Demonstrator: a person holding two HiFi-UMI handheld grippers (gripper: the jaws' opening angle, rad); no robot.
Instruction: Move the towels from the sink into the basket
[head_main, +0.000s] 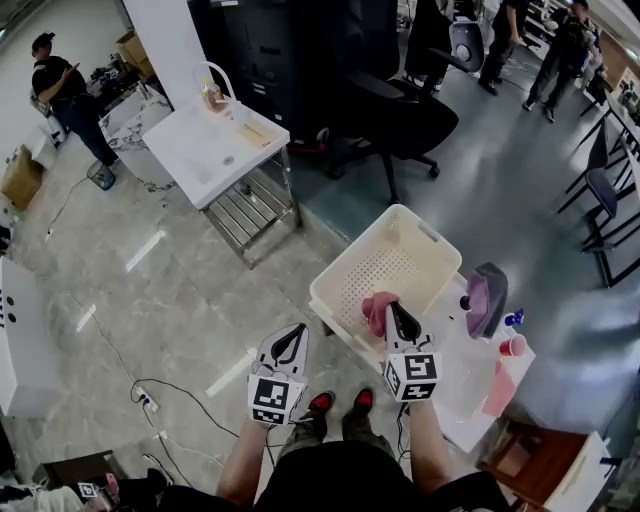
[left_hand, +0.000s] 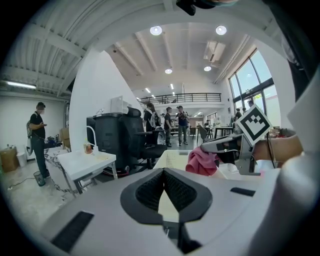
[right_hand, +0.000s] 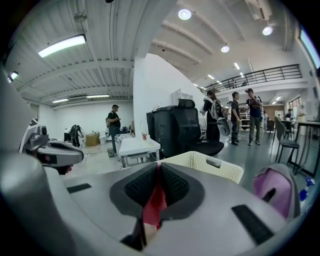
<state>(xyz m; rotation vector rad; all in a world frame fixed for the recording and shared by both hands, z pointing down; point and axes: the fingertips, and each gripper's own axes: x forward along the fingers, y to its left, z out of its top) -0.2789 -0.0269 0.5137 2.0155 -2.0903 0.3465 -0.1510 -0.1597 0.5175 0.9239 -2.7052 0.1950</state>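
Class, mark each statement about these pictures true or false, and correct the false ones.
1. The right gripper is shut on a pink towel. True.
2. The left gripper holds a second towel. False: its jaws are together with nothing between them.
3. The towel is over the near end of the basket. True.
4. The basket is dark blue and solid-walled. False: it is cream-white with perforated walls.
5. The sink touches the basket. False: it stands apart, across open floor.
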